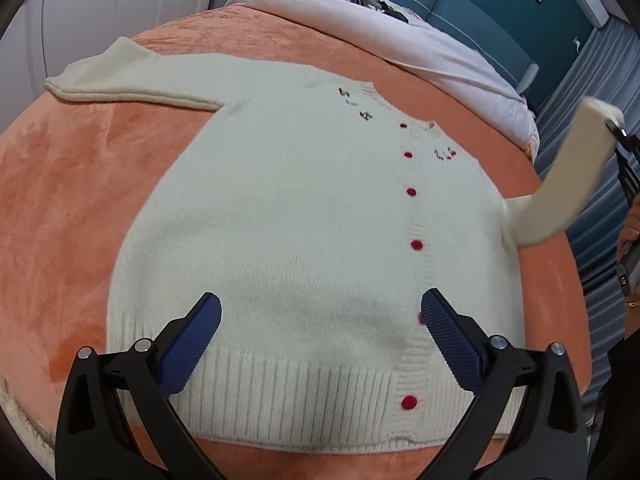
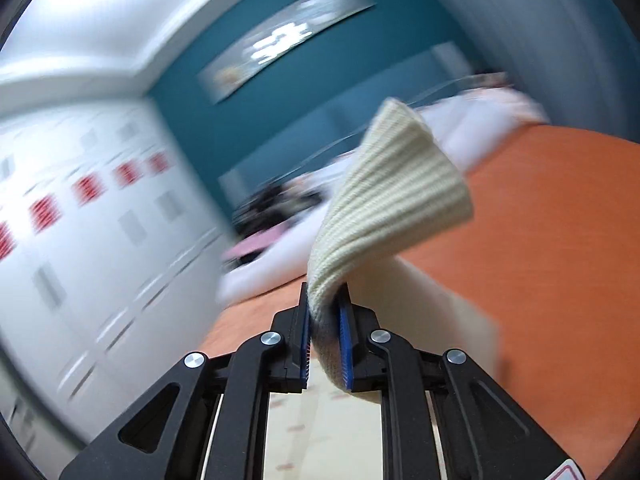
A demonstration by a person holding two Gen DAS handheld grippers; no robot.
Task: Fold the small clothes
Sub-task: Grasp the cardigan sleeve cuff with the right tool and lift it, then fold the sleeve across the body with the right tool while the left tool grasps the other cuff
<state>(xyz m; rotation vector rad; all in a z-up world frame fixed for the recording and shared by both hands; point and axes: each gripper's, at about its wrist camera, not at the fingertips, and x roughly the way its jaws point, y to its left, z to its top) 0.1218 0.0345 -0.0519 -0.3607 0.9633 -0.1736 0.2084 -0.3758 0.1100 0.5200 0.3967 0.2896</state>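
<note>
Right claw [image 2: 325, 312] pinching cardigan [image 1: 304, 216] cuff [image 2: 394, 192], left claw [image 1: 320, 312] wide, empty

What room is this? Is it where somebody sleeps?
Most likely a bedroom. The cardigan lies on a bed with an orange blanket, a teal headboard stands behind, and white closets line the wall.

No legible text anywhere

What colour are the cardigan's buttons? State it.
Red buttons on the cream cardigan, clearest in the left wrist view.
</note>
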